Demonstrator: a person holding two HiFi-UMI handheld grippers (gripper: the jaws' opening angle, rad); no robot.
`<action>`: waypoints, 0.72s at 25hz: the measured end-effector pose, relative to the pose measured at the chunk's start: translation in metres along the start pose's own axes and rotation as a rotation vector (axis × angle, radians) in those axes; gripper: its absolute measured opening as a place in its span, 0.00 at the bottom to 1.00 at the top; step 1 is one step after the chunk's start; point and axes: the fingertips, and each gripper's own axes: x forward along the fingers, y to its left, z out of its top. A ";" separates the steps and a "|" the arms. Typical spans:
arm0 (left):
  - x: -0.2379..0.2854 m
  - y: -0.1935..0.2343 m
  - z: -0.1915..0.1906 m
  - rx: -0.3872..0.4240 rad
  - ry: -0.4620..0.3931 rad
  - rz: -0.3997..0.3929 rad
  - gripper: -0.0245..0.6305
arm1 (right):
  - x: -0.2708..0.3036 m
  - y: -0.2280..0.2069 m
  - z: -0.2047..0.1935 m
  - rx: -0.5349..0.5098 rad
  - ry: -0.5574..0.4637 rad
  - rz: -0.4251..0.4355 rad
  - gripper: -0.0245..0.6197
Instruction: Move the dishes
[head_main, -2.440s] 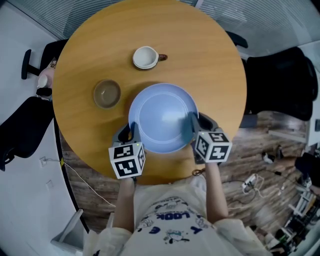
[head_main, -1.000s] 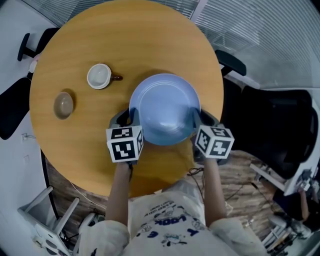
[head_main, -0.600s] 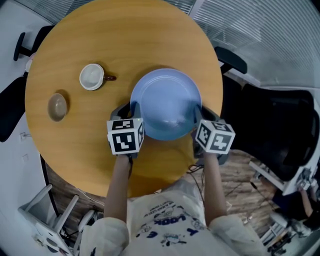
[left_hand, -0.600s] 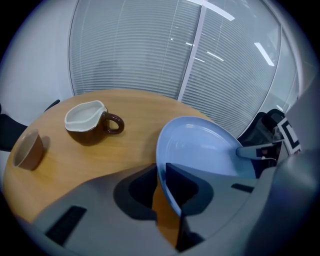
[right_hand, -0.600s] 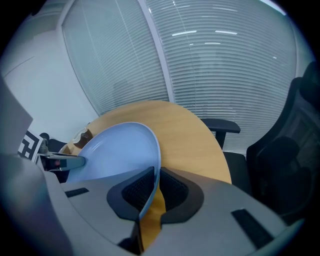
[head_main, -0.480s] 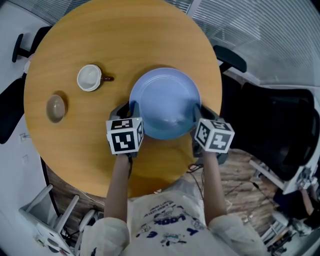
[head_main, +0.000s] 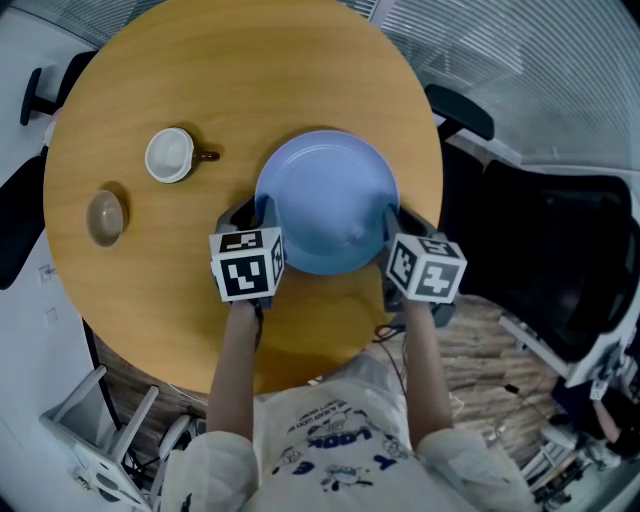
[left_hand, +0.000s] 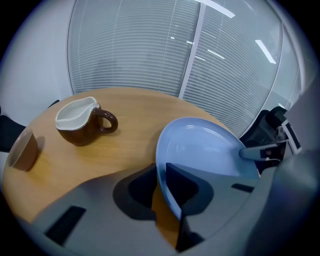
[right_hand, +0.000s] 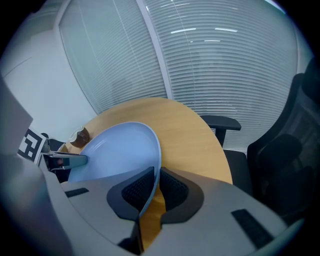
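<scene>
- Your shirt (head_main: 335, 440) has blue print on it; one word reads "LOOK", upside down in the head view.
- The smaller blue marks around it are too small to read.

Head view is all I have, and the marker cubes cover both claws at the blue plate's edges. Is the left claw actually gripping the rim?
Observer: Yes. In the left gripper view the left claw is shut on the blue plate, with the rim between its jaws.
Reviewer: And the right one?
Observer: Same. The right gripper view shows the right claw shut on the opposite rim, with a ribbed pad on each face of it.
Reviewer: The cup to the left looks white from above. Is it white all over?
Observer: No. Seen from the side in the left gripper view, the mug is dark brown outside and white only inside.
</scene>
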 end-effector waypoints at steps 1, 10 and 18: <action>0.001 0.000 0.000 0.000 -0.002 0.001 0.12 | 0.001 0.000 0.000 0.003 -0.003 0.004 0.09; 0.001 0.001 0.003 0.048 -0.040 0.043 0.13 | -0.004 0.001 0.006 -0.091 -0.031 -0.025 0.09; -0.022 0.011 0.015 -0.005 -0.146 0.077 0.15 | -0.022 0.003 0.016 -0.160 -0.079 -0.040 0.23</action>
